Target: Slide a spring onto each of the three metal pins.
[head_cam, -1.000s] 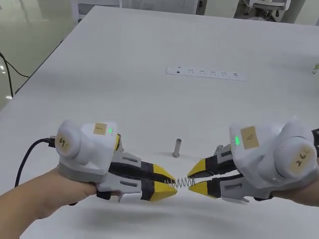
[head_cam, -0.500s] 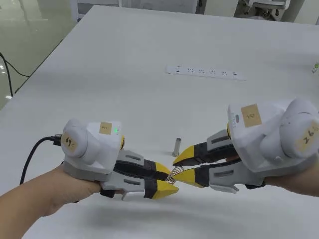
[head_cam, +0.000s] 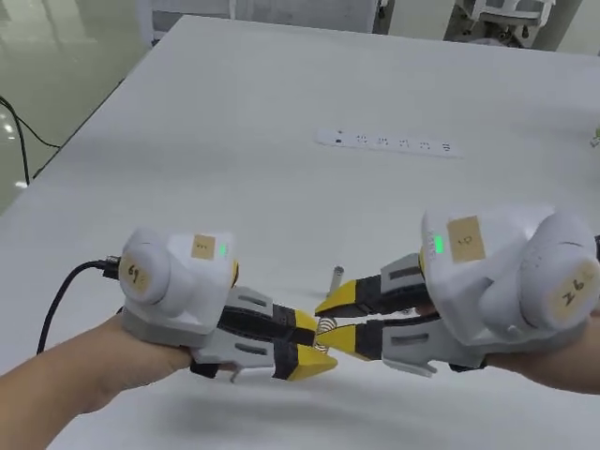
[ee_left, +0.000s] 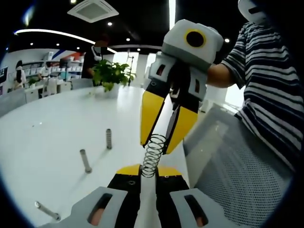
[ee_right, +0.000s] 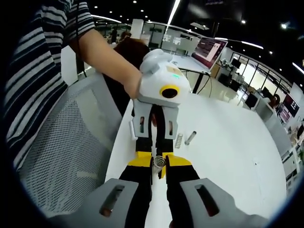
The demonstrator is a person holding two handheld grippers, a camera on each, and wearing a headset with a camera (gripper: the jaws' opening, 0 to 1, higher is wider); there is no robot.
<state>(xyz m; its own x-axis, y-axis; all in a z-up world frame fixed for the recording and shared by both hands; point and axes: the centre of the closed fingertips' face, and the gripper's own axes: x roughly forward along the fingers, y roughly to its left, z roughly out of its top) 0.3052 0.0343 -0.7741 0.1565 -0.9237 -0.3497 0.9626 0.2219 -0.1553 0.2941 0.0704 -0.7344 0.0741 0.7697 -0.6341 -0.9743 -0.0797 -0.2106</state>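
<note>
Spring (ee_left: 152, 159): bright wire coil with open turns, slightly bent, low centre of the left gripper view, held off the table (ee_left: 57, 128). Left gripper (ee_left: 142, 170): yellow-tipped black fingers pressed together on the coil's lower end. Right gripper (ee_left: 156, 145): fingers partly spread in a narrow V, tips flanking the coil's upper end; contact cannot be told. Two smooth cylindrical metal pins (ee_left: 109, 138) stand upright left of centre on the glossy white table.

White workbench (head_cam: 234, 112), power strip (head_cam: 389, 142), mesh chair (ee_right: 71, 142), potted plant (ee_left: 110, 75), ceiling strip light (ee_left: 172, 12).
</note>
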